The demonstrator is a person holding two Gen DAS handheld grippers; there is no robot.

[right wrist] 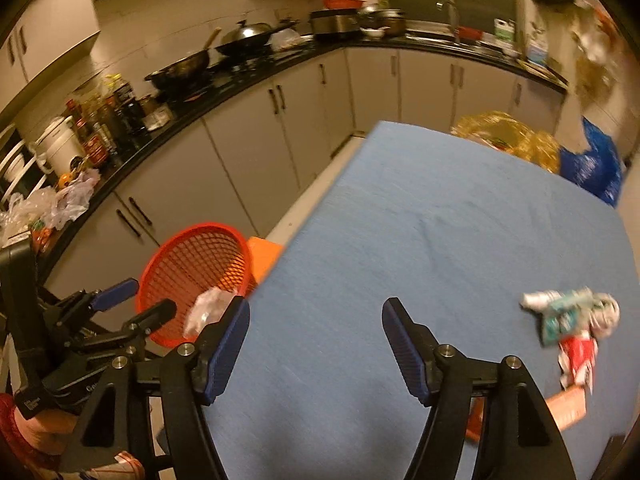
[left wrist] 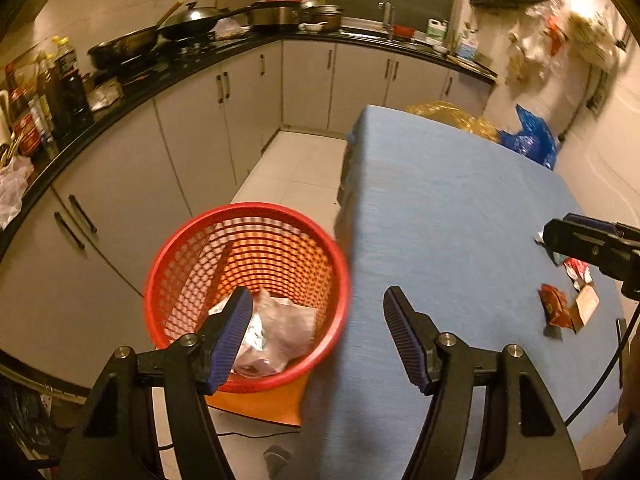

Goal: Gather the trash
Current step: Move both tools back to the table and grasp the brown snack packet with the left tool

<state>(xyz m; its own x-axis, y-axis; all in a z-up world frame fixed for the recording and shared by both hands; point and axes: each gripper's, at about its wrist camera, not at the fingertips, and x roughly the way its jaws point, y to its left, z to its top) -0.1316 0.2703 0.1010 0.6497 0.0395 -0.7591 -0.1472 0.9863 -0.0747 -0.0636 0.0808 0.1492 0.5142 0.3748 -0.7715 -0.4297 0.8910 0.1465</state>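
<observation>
Beside the table, in the red basket: crumpled plastic trash lying. Left gripper hovering over its rim, right gripper above the table, fingers gaping wide, holding nothing. Wrappers lying on the table.

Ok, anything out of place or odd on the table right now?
Yes: crumpled wrappers and a torn brown carton piece are still strewn on the blue table, outside the red basket. Both the left claw and right claw are open, empty.
</observation>
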